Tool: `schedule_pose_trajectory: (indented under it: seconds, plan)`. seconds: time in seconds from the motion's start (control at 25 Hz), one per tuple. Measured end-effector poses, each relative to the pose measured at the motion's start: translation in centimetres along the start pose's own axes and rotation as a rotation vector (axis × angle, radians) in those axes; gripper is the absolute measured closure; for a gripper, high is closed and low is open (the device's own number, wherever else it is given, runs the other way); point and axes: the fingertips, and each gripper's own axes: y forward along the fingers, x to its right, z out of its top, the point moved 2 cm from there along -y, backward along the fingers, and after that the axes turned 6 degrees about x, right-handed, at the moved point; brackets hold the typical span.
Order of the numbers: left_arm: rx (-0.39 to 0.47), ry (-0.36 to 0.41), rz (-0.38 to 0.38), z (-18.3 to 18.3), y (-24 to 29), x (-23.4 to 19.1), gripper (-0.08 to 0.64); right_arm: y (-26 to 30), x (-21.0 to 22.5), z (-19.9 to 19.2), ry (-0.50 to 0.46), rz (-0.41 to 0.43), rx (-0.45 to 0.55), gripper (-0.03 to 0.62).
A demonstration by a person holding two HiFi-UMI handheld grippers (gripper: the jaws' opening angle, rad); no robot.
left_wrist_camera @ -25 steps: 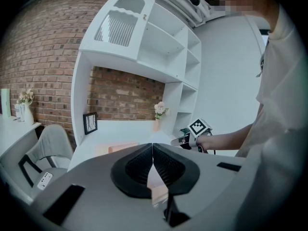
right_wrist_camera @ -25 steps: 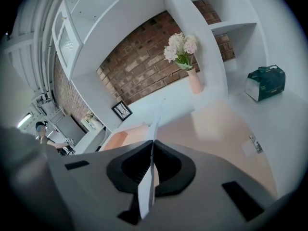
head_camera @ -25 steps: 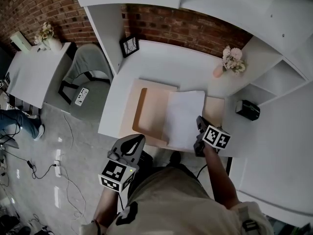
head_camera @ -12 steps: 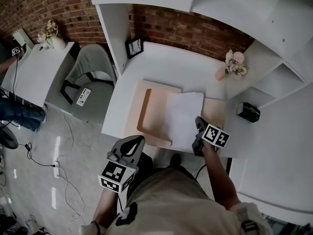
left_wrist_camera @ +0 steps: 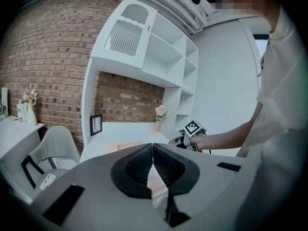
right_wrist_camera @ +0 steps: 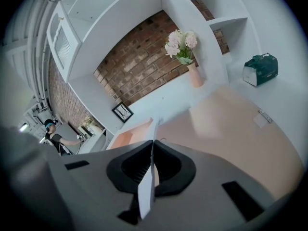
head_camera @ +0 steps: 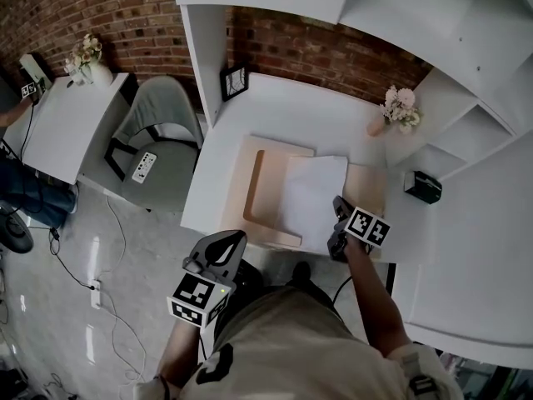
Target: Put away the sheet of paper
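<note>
The right tool [head_camera: 338, 208] is clenched on the right edge of the sheet of paper [head_camera: 312, 197]; in the right gripper view the white edge [right_wrist_camera: 146, 192] runs on end between the closed jaws [right_wrist_camera: 152, 150]. The sheet lies at the centre of the head view on the white worktop [head_camera: 291, 115], its left part over the pale wooden tray [head_camera: 252, 192], its right part over a peach mat [head_camera: 367, 183]. The left tool [head_camera: 225, 242] sits at lower centre-left, off the worktop's near edge, jaws pressed together on nothing [left_wrist_camera: 153, 154]. A flower vase [head_camera: 395, 108] stands at upper right, and a dark green box [head_camera: 422, 187] below it.
</note>
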Motion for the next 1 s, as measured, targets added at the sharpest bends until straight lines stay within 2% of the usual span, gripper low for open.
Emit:
schedule_pose_trajectory:
  seconds: [0.36,0.68,1.0]
  plan:
    - [-0.005,0.007,-0.012,-0.1,-0.7,-0.2,0.543,0.6,0.0,-0.3,0.093,0.01,0.016,0.565]
    - [-0.043,-0.014,0.019,-0.1,1.2,0.2,0.543,2.4,1.1,-1.1,0.213,0.048,-0.036,0.565]
    - [-0.061,-0.021,0.035,0.2,3.3,0.5,0.543,4.4,1.3,-2.0,0.278,0.071,-0.09,0.565]
